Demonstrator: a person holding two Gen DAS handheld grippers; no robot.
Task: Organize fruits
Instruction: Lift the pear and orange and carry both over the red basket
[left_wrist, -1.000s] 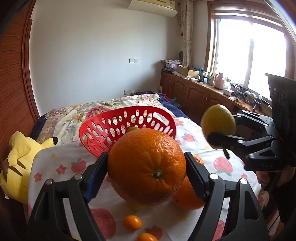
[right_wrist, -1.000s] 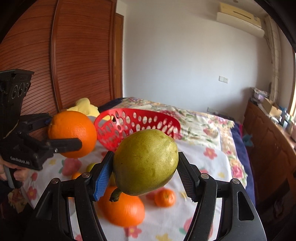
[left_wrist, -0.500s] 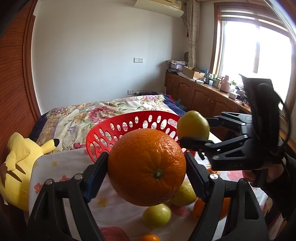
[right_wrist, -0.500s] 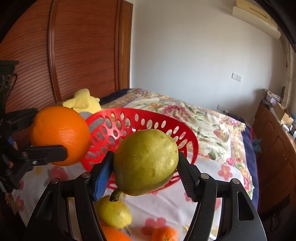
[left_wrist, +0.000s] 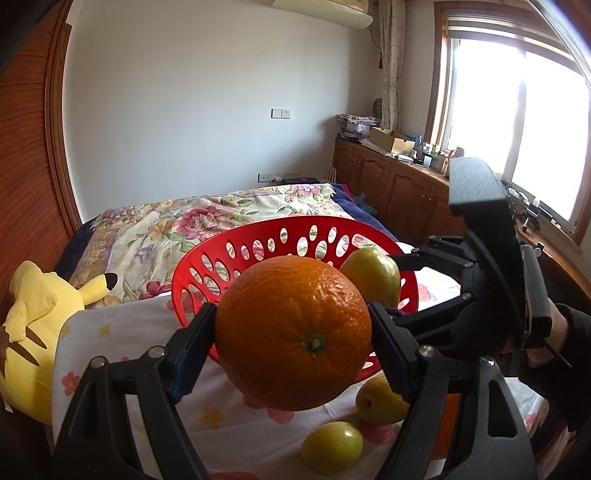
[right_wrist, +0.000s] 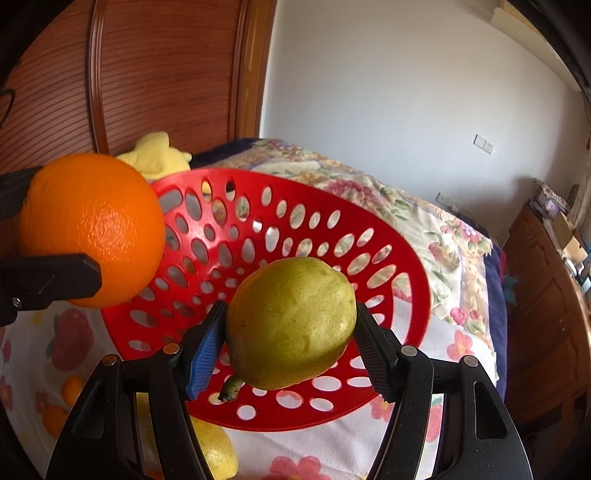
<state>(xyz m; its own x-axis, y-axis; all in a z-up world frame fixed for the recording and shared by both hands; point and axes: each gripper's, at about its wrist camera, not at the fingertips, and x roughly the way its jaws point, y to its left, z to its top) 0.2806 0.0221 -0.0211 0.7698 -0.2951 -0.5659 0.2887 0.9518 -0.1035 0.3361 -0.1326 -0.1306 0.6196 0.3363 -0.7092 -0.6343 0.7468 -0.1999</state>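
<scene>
1. Two fruits are held at once: an orange (left_wrist: 293, 339) is clamped between the closed fingers of the left gripper (left_wrist: 291, 347), and a green pear (right_wrist: 291, 323) is pinched by the right gripper (right_wrist: 290, 343), its stem end pointed down and toward the camera.
2. Relative to the red basket (right_wrist: 413, 269), the pear is carried over the near part of the bowl, while the orange is seen at the basket's left rim in the right wrist view; whether it is fully past the rim cannot be told.
3. Nothing is seen lying inside the basket, so the sorting is judged to be at an early stage.
4. Just in front of the basket, on the flowered cloth (left_wrist: 221, 417), two loose pears (left_wrist: 332, 446) are left, and small oranges (right_wrist: 72, 387) are seen near its left side.
5. Beyond the basket's left side, a yellow plush toy (left_wrist: 37, 325) is propped against the wooden wall.
6. Several risks are judged likely: if the orange is released short of the rim, it could be bounced off the sloped wall and rolled across the cloth; if both fruits are dropped together, they could be knocked against each other or the light basket tipped; the two grippers, brought close over the bowl, could be collided.
</scene>
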